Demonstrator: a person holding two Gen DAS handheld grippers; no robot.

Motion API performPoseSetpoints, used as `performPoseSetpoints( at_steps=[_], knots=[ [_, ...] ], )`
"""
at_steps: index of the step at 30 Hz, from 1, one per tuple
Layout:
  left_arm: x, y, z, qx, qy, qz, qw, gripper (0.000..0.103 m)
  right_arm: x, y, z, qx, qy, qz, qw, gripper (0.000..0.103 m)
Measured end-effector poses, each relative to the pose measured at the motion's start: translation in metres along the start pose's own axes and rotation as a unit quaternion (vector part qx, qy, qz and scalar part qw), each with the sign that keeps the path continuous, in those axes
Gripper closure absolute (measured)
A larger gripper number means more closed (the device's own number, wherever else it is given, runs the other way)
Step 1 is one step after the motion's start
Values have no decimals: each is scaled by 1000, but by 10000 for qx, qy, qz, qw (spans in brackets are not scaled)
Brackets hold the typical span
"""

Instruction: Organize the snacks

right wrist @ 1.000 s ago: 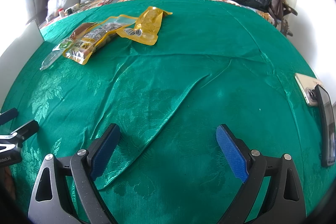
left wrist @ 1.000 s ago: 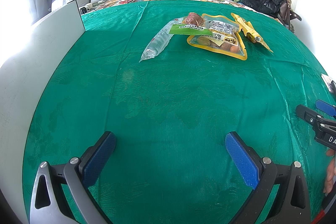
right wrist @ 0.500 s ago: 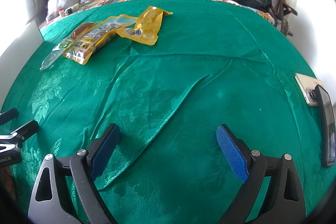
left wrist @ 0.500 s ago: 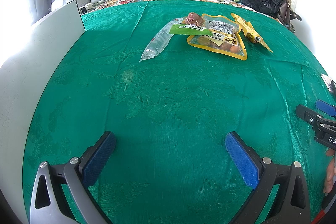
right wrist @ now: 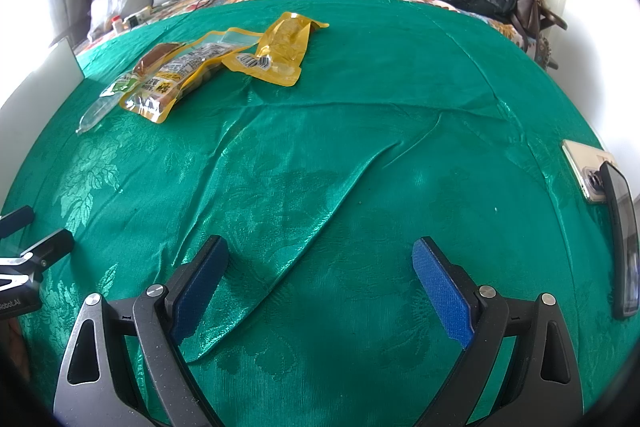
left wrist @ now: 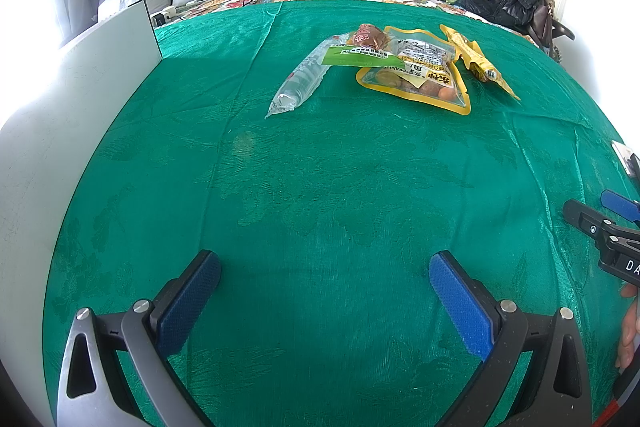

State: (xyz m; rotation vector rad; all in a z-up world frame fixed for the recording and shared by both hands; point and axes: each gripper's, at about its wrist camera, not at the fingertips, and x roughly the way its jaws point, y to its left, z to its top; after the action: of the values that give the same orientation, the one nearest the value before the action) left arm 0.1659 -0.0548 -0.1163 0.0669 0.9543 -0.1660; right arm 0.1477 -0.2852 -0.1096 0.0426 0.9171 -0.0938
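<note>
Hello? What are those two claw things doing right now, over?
Left gripper open, empty, low over green cloth. Right gripper open, empty too. Snack packets piled far ahead, untouched. Nothing between; phone at right edge.

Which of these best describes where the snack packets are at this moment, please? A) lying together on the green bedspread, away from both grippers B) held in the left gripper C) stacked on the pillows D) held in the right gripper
A: the snack packets lie clustered on the green bedspread, far ahead of the left gripper and the right gripper, both open and empty.
</note>
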Motion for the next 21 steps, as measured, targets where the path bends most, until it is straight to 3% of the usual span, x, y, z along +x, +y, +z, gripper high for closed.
performPoseSetpoints(
  at_steps=[8, 11, 16, 19, 21],
  knots=[
    [2, 1, 6, 167, 158, -116, 9997, 0, 0, 0, 0, -3, 2, 9, 10000, 7],
    [12, 10, 28, 394, 551, -301, 9972, 0, 0, 0, 0, -5, 2, 8, 10000, 7],
    [22, 33, 88, 118, 418, -508, 9978, 1, 0, 0, 0, -5, 3, 9, 10000, 7],
    [47, 29, 118, 551, 659, -197, 9961, 1, 0, 0, 0, -5, 4, 12, 10000, 7],
    [63, 29, 131, 686, 758, 12, 9948, 8, 0, 0, 0, -7, 4, 12, 10000, 6]
  ],
)
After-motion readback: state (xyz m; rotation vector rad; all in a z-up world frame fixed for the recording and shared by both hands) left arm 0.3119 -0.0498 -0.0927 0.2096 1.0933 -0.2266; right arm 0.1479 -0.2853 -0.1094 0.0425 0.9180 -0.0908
